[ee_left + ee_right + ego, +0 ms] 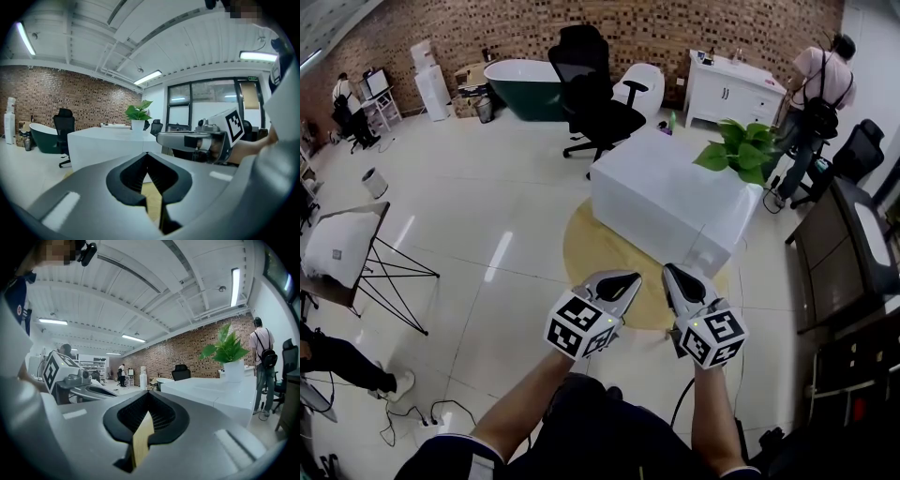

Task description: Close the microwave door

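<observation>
Now, forearms point(530, 403): both bare, stretched forward side by side and roughly level, tips aimed at the white counter point(666, 202).
Left gripper point(628, 278): jaws pressed together, nothing between them.
Right gripper point(671, 274): jaws pressed together, nothing between them; just beside the left one.
Marker cubes point(581, 325): two, one on each gripper.
Microwave: cannot be made out in any view.
Counts: one potted plant point(736, 145) on the counter, one round yellow rug point(600, 253), two black office chairs point(595, 94), one green bathtub point(520, 89).
</observation>
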{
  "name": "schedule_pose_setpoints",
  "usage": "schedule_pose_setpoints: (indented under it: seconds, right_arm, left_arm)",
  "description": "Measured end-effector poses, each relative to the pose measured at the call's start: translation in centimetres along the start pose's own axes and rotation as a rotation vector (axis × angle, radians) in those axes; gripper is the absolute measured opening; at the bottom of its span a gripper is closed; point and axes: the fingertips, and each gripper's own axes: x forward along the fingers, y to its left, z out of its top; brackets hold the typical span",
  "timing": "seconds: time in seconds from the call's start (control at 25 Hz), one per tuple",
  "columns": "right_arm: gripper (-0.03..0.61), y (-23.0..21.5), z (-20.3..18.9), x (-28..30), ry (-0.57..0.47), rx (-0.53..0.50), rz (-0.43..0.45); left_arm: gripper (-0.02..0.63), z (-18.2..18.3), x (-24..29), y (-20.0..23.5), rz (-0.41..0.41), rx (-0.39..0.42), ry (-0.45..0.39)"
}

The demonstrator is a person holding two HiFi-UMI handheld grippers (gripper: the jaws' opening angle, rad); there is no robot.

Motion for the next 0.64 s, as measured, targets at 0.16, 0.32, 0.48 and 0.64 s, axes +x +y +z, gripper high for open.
schedule_pose_setpoints:
  seconds: [0.16, 0.32, 0.48, 0.64]
  right_arm:
    - [0.000, 0.2, 0.3, 0.0, -0.008, -0.006, 0.003]
    - [0.000, 0.2, 0.4, -0.2, -0.011, -0.007, 0.002]
    - [0.000, 0.7, 0.6, -0.3, -0.018, -0.008, 0.006]
    - [0.000, 1.1, 0.6, -0.6, -0.022, -0.011, 0.009]
  left_arm:
    - [0.012, 0.1, -0.1, 0.1, 0.005, -0.004, -0.003]
    - [0.012, 0.1, -0.3, -0.2, 0.004, -0.003, -0.003]
    - [0.012, 0.0, -0.5, -0.5, 0.002, -0.004, -0.003]
    - [0.012, 0.0, -0.8, -0.9, 0.000, -0.002, -0.006]
